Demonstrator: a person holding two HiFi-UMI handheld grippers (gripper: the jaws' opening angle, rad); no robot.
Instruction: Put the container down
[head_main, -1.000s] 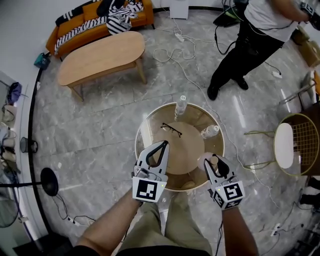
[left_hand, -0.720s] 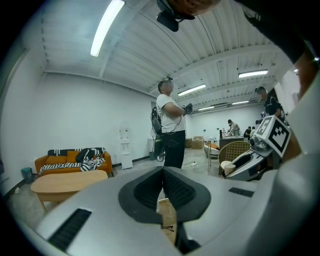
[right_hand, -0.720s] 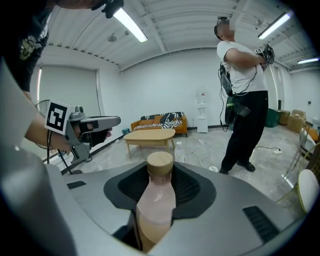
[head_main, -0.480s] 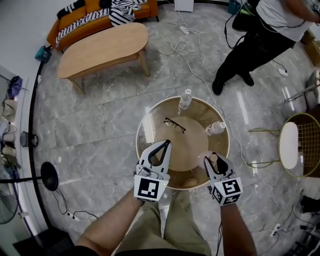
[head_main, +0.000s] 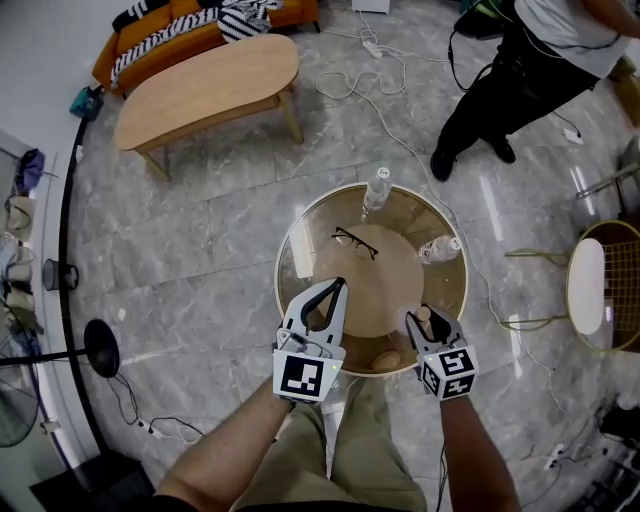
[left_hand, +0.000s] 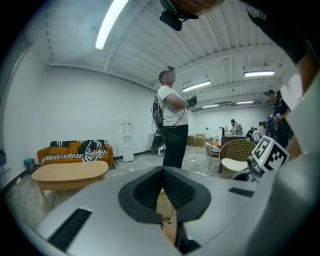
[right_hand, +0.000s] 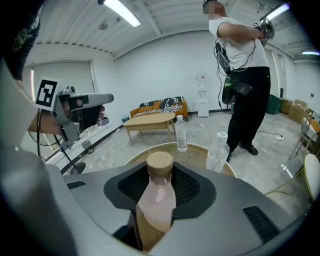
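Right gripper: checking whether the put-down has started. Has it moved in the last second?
Yes. The right gripper, shut on the container, has sunk toward the round table, drawing in over its near rim.

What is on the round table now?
Glasses near the middle, one clear bottle at the far rim, another at the right. The left hand-held gripper and right hand-held gripper cover the table's near edge.
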